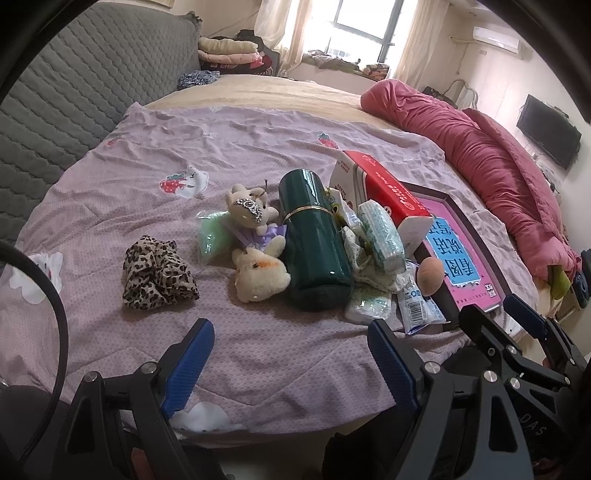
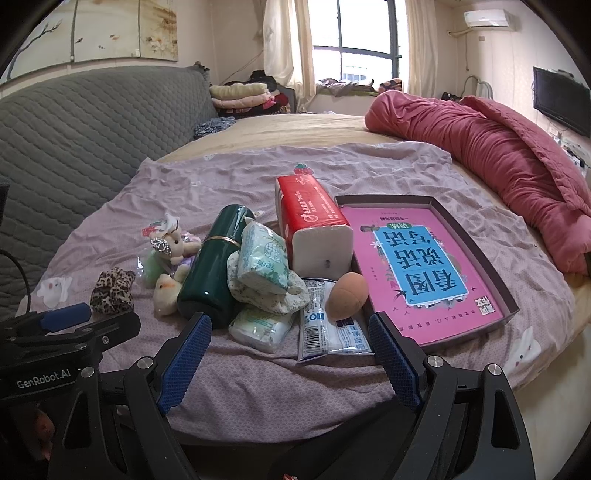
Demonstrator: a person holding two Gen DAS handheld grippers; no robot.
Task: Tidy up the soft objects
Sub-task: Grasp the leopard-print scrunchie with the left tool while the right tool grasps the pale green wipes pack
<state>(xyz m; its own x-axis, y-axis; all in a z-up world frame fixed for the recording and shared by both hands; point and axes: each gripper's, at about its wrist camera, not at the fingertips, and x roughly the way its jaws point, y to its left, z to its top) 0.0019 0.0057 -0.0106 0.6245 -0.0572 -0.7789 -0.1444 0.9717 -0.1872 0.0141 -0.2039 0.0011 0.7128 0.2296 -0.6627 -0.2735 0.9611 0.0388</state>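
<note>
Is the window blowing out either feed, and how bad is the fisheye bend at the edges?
Left wrist: the window is blown out white, the flask shows glare streaks, and the headboard curves strongly. Right wrist: the window is bright but its bars stay readable; the tray edges bow.

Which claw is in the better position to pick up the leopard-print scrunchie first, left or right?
Left, probably. The leopard-print scrunchie lies apart at the left of the pile, nearly ahead of the open left claw. The right claw faces the tissue packs instead.
</note>
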